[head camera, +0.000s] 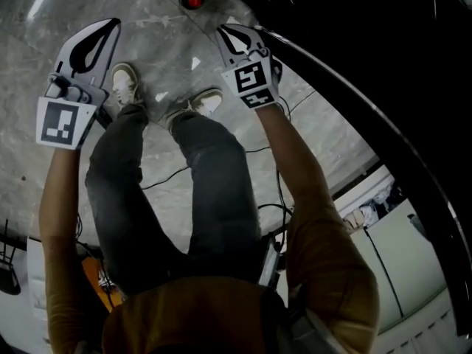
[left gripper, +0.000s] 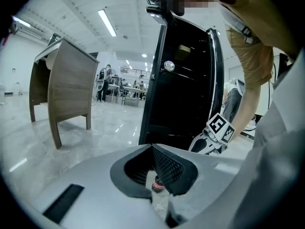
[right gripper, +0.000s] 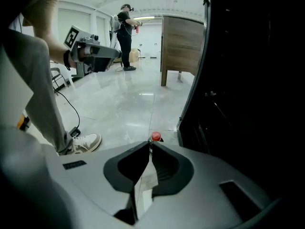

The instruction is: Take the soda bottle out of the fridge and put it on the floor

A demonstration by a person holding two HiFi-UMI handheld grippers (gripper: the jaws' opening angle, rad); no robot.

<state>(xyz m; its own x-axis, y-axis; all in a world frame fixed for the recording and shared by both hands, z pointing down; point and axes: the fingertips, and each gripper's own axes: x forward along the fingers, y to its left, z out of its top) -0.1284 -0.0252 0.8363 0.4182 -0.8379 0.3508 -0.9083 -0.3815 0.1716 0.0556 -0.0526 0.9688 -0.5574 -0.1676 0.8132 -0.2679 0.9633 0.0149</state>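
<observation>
The soda bottle [head camera: 192, 0] stands on the pale floor by itself, its red cap up, just ahead of the person's feet. Both grippers hang above the floor, apart from the bottle. My left gripper [head camera: 110, 26] is shut with nothing in it; in the left gripper view the bottle [left gripper: 157, 185] shows through the gap under its shut jaws [left gripper: 152, 147]. My right gripper [head camera: 226, 30] is also shut and empty, and the red cap [right gripper: 156, 137] shows just beyond its tips [right gripper: 151, 143]. The black fridge [left gripper: 186, 80] stands open to the right [right gripper: 248, 80].
The person's white shoes [head camera: 125, 83] [head camera: 204, 102] stand on the floor near the bottle. Cables [head camera: 169, 175] trail across the floor behind the legs. A wooden desk [left gripper: 66, 80] [right gripper: 178, 46] stands further off. Another person [right gripper: 125, 32] stands in the distance.
</observation>
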